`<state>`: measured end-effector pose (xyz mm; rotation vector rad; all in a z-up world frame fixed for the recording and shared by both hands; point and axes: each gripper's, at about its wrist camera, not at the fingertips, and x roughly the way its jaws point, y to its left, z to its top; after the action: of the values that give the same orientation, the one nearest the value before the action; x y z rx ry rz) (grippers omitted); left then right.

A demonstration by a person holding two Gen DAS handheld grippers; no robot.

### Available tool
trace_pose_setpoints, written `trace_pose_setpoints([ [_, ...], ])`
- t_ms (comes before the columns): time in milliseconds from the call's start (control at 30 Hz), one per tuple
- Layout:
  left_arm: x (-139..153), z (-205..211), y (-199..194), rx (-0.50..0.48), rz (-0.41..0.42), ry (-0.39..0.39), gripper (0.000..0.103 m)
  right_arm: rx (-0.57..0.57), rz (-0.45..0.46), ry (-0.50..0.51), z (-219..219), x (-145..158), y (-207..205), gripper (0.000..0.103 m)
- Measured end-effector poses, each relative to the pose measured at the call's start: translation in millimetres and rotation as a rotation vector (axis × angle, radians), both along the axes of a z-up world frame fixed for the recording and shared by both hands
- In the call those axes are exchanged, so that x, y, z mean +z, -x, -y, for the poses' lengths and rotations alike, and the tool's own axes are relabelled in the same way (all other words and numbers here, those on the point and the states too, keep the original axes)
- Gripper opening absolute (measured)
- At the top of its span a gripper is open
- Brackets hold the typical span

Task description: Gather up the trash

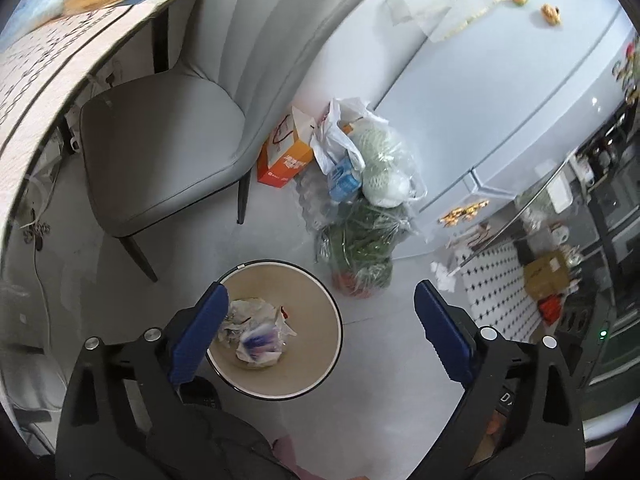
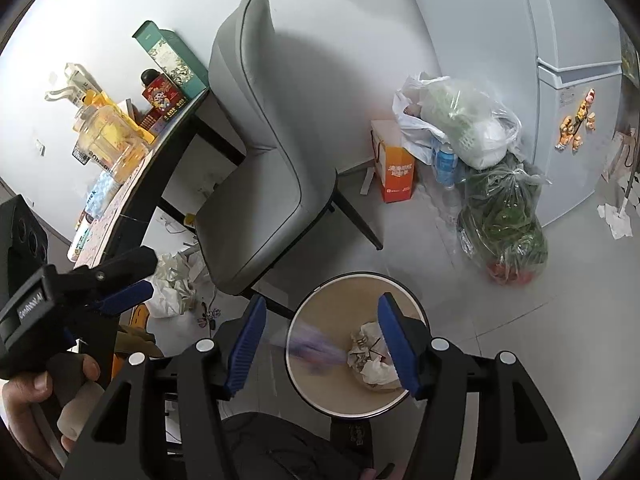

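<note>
Both tools hang over a round beige bin (image 1: 320, 292) on the pale floor, at lower centre of each wrist view. The left tool (image 1: 320, 300) is released, its blue fingers (image 1: 440, 320) spread wide with nothing between them. The right tool (image 2: 322, 312) also stands released, holding nothing. Crumpled white wrappers (image 1: 256, 336) lie at the bottom of the bin, and in the right wrist view a blurred purple piece of trash (image 2: 316, 350) shows inside it. A grey chair (image 1: 180, 128) stands above the bin, beside a bench (image 1: 40, 80) at upper left.
</note>
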<state>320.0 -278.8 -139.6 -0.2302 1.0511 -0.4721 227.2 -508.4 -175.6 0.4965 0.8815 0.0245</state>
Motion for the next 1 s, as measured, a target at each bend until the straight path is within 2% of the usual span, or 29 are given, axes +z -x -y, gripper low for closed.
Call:
trace_pose_setpoints([
  [133,9.7,-21.4,5.8,0.044,0.023,-0.016,0.095,0.023,0.004,0.003,-11.6,4.2,0.9,0.061],
  [400,42.6,-61.1,30.4,0.087,0.099,-0.009,0.097,0.057,0.043,0.032,-40.1,31.5,9.6,0.090],
  [500,54.2,-75.0,40.0,0.103,0.124,-0.010,0.097,0.075,0.067,0.046,-52.1,46.4,14.1,0.094],
  [1000,127.6,-152.2,111.6,0.199,0.300,-0.018,0.097,0.200,0.135,0.128,-127.1,123.4,53.5,0.095],
])
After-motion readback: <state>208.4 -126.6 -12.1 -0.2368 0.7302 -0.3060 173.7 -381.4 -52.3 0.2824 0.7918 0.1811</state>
